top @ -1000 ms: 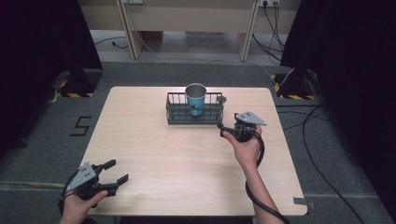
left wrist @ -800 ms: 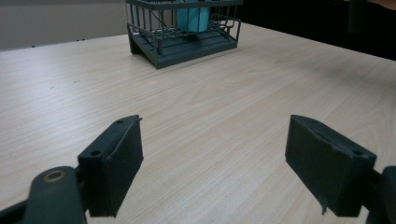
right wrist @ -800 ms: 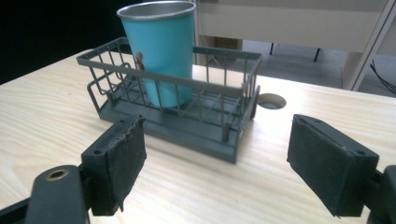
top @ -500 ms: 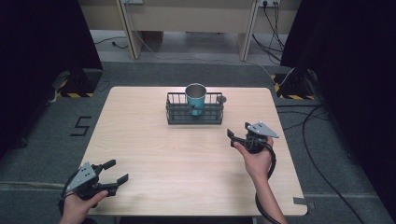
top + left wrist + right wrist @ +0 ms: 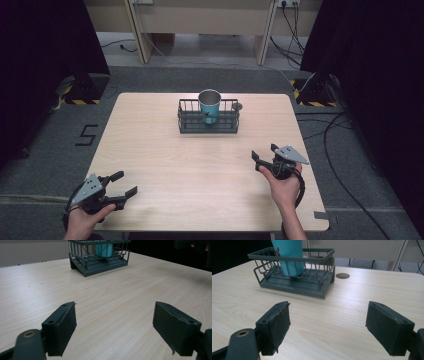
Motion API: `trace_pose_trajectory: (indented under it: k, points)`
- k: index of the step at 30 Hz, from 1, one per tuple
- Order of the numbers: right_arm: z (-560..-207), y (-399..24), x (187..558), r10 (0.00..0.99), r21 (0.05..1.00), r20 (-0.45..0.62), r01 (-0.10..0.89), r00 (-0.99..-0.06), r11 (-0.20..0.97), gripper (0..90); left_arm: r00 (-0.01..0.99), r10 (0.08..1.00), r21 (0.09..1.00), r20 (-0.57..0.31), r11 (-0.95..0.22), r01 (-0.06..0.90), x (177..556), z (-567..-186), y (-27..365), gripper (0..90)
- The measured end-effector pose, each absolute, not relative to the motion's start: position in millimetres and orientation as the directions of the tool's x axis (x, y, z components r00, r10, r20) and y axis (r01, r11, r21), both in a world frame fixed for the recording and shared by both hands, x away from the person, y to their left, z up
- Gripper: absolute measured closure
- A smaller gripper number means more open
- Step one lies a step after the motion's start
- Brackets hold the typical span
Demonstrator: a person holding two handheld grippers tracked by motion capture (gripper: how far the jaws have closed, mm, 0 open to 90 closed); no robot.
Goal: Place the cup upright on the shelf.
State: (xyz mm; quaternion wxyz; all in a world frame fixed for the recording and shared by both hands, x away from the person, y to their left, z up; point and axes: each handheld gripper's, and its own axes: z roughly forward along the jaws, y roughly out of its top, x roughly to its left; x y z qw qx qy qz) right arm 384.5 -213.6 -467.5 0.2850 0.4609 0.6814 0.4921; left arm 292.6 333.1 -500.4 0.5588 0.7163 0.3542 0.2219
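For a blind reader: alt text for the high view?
A teal cup stands in a dark wire basket at a wooden table's far edge. Nearer, two hands hold the open left gripper and right gripper.

Pale wood-grain surface (image 5: 165, 150), square top with rounded corners, standing on grey carpet floor (image 5: 60, 150). Dark wire basket (image 5: 208, 122) sits directly on surface, near far edge, about centred (teal cup (image 5: 209, 106) upright inside basket, not on wood itself). Small round brown disc (image 5: 342, 276) set in surface just beside basket's end.
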Motion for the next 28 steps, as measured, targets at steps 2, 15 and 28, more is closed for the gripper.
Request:
trace_pose_trajectory:
  k: [2,15,28]
  points:
    - [-473.5,-217.2,377.4,0.911,0.932,0.069,0.353,-0.407,0.087,20.2,0.650,0.756,0.958,-0.077,-0.125,0.259,292.6,-500.4,333.1,18.3]
    - [-487.7,-222.8,359.0,0.915,0.933,0.070,0.350,-0.397,0.080,20.1,0.651,0.756,0.958,-0.075,-0.126,0.258,292.8,-500.5,333.2,18.3]
    - [-494.0,-221.2,356.4,0.913,0.937,0.059,0.337,-0.404,0.089,19.5,0.653,0.753,0.958,-0.079,-0.123,0.258,293.1,-500.6,333.4,18.4]
